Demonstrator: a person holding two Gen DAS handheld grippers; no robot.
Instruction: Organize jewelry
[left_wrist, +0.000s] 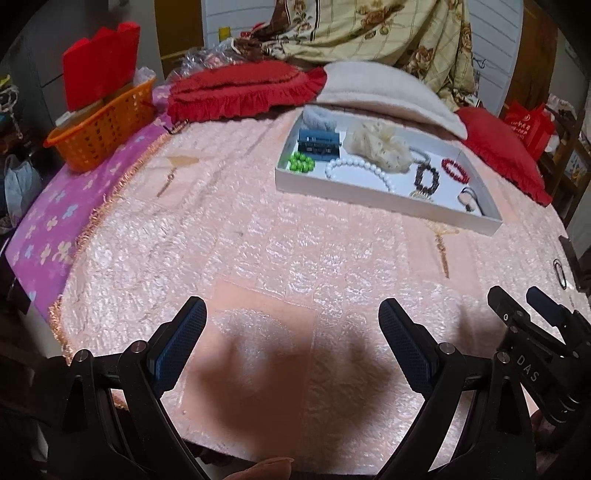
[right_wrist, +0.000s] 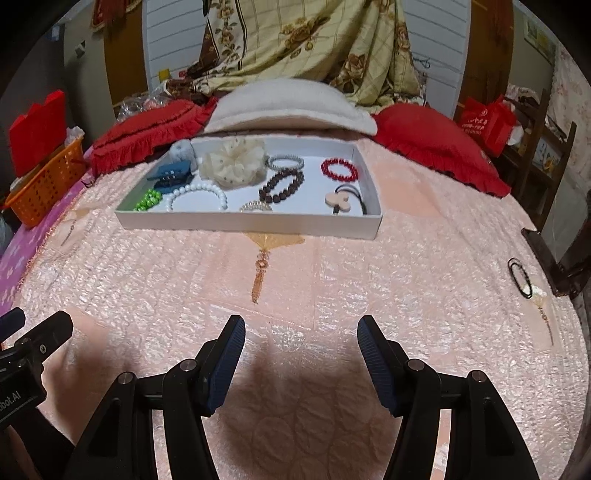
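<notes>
Left wrist view shows the left gripper (left_wrist: 291, 314) tilted down over the pink bedspread (left_wrist: 258, 240), jaws spread wide with nothing between them. Beside it on the right, the right gripper (right_wrist: 301, 328) tilts down the same way, jaws also apart and empty. Well ahead sits the white tray (right_wrist: 251, 221) holding bracelets and hair ties; a black hair tie (right_wrist: 520, 277) lies alone on the bedspread, far right

A pink quilted bedspread (right_wrist: 332, 266) covers the bed; red cushions (right_wrist: 436, 147), a floral curtain (right_wrist: 314, 44), perhaps white panelled walls behind.
</notes>
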